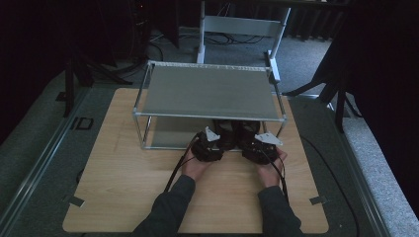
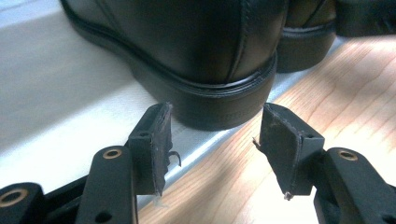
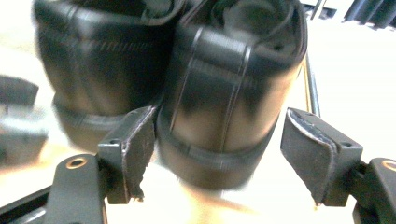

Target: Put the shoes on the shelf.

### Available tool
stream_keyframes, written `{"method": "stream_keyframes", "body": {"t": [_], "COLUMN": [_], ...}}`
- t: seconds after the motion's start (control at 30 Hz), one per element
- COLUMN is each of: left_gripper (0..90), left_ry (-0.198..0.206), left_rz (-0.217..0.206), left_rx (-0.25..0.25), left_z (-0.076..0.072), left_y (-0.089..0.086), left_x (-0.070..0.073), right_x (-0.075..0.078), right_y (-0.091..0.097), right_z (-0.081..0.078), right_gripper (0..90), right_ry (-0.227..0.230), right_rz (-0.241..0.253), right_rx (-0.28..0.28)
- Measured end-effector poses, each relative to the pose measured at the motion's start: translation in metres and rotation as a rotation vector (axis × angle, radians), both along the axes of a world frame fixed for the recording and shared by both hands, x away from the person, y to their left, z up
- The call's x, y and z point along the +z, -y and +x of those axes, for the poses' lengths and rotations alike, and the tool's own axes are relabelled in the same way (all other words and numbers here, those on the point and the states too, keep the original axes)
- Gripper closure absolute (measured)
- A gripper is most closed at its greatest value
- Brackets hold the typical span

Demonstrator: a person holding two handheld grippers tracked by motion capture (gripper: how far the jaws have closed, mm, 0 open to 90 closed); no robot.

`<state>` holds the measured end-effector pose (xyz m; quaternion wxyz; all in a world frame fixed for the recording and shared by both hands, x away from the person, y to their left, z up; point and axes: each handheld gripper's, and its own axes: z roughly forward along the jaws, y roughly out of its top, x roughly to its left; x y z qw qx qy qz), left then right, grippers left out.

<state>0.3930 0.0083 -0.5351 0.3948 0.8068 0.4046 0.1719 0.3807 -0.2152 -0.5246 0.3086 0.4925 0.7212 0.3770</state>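
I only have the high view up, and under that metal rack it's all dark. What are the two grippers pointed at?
Observer: Each faces the heel of a black shoe: the left gripper the left shoe, the right gripper the right shoe.
Operator: Are the jaws closed on anything?
Observer: No. Both pairs stand open; the left pair sits short of the heel, untouching.
Operator: Where do the shoes sit?
Observer: On the rack's lower shelf, heels at its front edge by the wooden table.
Operator: Is the right one lined up?
Observer: That view is blurred, but the heel sits between its jaws.
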Motion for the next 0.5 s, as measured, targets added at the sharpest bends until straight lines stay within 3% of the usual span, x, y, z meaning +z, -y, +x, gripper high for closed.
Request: {"method": "stream_keyframes", "body": {"t": [0.2, 0.37, 0.5], "left_gripper": [43.4, 43.3, 43.0], "left_ry": [-0.028, -0.042, -0.046], "left_rz": [-0.023, -0.023, -0.009], "left_rx": [0.014, 0.022, 0.028], "left_z": [-0.015, -0.031, -0.044], "left_y": [-0.024, -0.044, -0.057], "left_x": [0.004, 0.004, 0.001], "right_x": [-0.002, -0.01, -0.011], "right_y": [0.009, 0.015, 0.02], "right_z": [-0.023, -0.038, -0.045], "right_gripper": [28.8, 30.4, 30.6], "right_ry": [-0.06, -0.12, -0.155], "right_rz": [0.019, -0.043, -0.048], "right_rx": [0.051, 0.096, 0.108]}}
